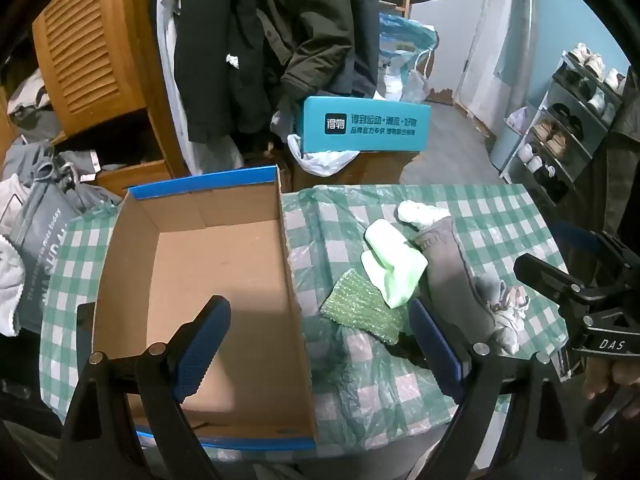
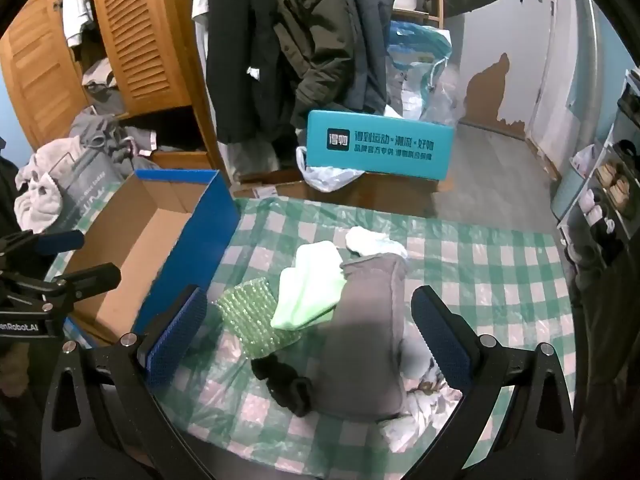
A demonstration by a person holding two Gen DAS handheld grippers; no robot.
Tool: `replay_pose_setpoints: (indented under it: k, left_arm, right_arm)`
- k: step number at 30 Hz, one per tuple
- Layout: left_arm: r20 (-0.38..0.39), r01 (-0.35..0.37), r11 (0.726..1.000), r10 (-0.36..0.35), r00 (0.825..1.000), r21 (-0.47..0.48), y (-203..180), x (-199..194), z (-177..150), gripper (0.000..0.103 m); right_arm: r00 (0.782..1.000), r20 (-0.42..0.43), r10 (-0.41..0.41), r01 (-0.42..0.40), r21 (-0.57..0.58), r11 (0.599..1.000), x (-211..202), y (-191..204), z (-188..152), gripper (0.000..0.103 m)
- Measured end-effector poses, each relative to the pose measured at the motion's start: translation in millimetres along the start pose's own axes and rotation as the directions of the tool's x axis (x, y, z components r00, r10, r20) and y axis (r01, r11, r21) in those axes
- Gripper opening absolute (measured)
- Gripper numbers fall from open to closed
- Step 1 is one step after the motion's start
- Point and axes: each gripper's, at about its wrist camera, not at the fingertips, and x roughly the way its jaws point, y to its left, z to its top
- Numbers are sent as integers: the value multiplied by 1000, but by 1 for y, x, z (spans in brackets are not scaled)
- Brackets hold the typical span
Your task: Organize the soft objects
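Observation:
An empty cardboard box (image 1: 224, 280) with a blue rim stands on the left of the checked table (image 1: 500, 208); it also shows in the right wrist view (image 2: 132, 248). To its right lies a pile of soft things: a pale green cloth (image 1: 394, 266) (image 2: 308, 296), a green knitted piece (image 1: 360, 308) (image 2: 252, 316), a grey sock (image 1: 452, 276) (image 2: 364, 332), a white sock (image 1: 420, 212) (image 2: 372, 242), a black piece (image 2: 286, 384) and a patterned light sock (image 1: 506, 312). My left gripper (image 1: 320, 344) is open over the box's right wall. My right gripper (image 2: 308, 344) is open, above the pile.
A teal box (image 1: 364, 126) stands on a carton beyond the table. Coats hang behind it. A wooden wardrobe (image 1: 92, 52) with clothes is at the left. A shoe rack (image 1: 568, 128) stands at the right. The right gripper's body (image 1: 580, 300) is at the table's right edge.

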Motion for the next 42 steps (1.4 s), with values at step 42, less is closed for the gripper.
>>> replay_pose_setpoints:
  k: [42]
  left_arm:
    - [-12, 23, 1000, -23, 1000, -3, -3, 5, -3, 92]
  right_arm:
    - [1000, -16, -20, 20, 12, 1000, 0, -9, -2, 100]
